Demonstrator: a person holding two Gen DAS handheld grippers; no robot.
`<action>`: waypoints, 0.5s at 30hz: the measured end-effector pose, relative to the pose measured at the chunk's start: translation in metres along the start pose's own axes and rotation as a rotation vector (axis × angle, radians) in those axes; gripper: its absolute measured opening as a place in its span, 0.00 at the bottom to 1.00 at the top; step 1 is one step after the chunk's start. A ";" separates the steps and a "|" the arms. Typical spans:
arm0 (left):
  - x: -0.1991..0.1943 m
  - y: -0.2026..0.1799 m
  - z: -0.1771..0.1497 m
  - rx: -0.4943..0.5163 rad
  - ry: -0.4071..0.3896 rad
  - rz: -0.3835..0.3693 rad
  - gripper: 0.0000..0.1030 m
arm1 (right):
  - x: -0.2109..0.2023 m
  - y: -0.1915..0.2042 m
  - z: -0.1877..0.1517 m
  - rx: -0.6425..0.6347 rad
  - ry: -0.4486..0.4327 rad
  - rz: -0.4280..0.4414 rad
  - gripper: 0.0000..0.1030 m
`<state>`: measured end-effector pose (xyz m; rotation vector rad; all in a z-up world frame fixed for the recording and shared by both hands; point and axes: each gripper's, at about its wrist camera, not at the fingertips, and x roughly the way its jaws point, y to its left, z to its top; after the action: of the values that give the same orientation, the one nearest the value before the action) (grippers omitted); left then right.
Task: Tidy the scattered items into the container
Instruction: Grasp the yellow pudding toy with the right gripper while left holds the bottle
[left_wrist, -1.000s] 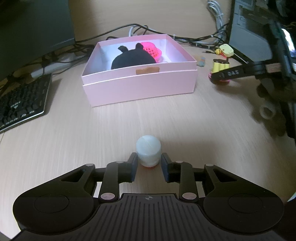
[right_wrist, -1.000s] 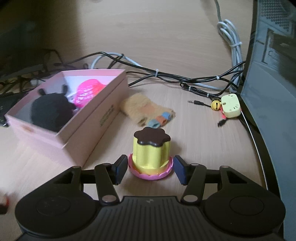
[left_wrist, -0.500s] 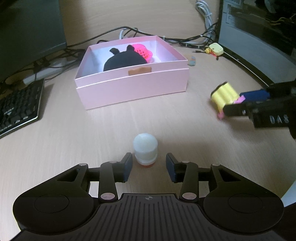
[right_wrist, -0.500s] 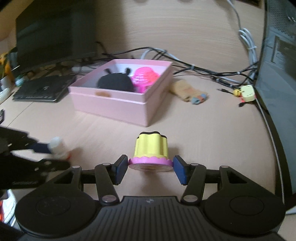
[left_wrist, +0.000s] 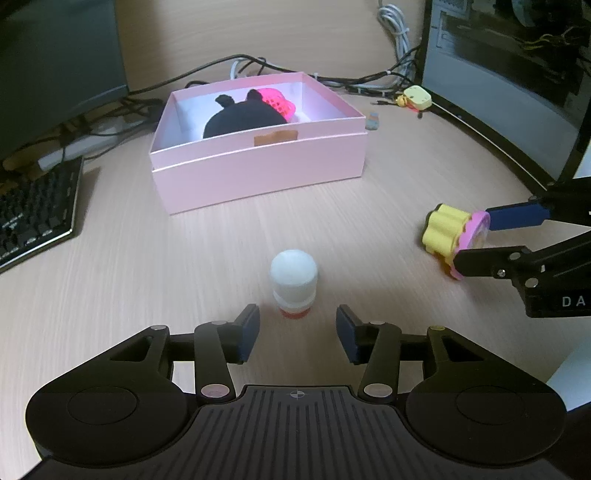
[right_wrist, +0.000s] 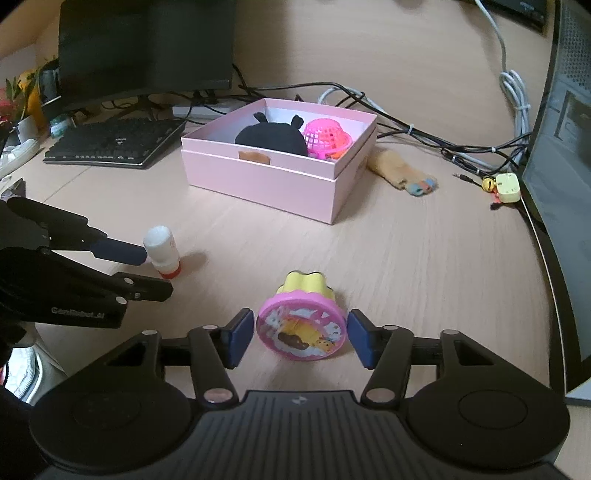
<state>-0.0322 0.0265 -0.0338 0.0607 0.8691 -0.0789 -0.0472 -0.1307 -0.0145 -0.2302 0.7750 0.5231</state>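
Observation:
The pink box (left_wrist: 266, 173) (right_wrist: 266, 177) stands on the desk and holds a black plush (left_wrist: 240, 120) (right_wrist: 273, 138) and a pink basket (left_wrist: 277, 103) (right_wrist: 327, 138). A white bottle with a red base (left_wrist: 293, 280) (right_wrist: 162, 251) stands upright just ahead of my open left gripper (left_wrist: 297, 328), apart from both fingers. A yellow pudding toy with a pink base (right_wrist: 303, 325) (left_wrist: 452, 236) lies tipped on its side between the fingers of my right gripper (right_wrist: 301, 338), which is open around it.
A keyboard (left_wrist: 33, 210) (right_wrist: 114, 144) lies left of the box, a monitor (left_wrist: 55, 66) behind it. A furry paw toy (right_wrist: 400, 171) lies right of the box. A small yellow charm (left_wrist: 417, 98) (right_wrist: 508, 186), cables (right_wrist: 424, 136) and a dark PC case (left_wrist: 509, 92) are at the right.
Both grippers have pulled back from the box. The left jaws have opened off the white bottle, which stands on the desk. The pudding toy has tipped onto its side between the right fingers.

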 end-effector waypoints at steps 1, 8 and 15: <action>0.001 0.000 0.000 0.001 0.001 0.000 0.49 | 0.002 0.001 -0.002 0.001 0.004 -0.004 0.64; 0.008 -0.003 0.004 0.007 -0.005 0.001 0.49 | 0.011 0.003 -0.006 0.011 0.012 -0.029 0.64; 0.017 -0.005 0.010 0.006 -0.006 -0.005 0.40 | 0.012 0.003 -0.006 0.006 0.009 -0.041 0.64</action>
<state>-0.0145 0.0204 -0.0406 0.0638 0.8630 -0.0858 -0.0453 -0.1260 -0.0275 -0.2428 0.7787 0.4818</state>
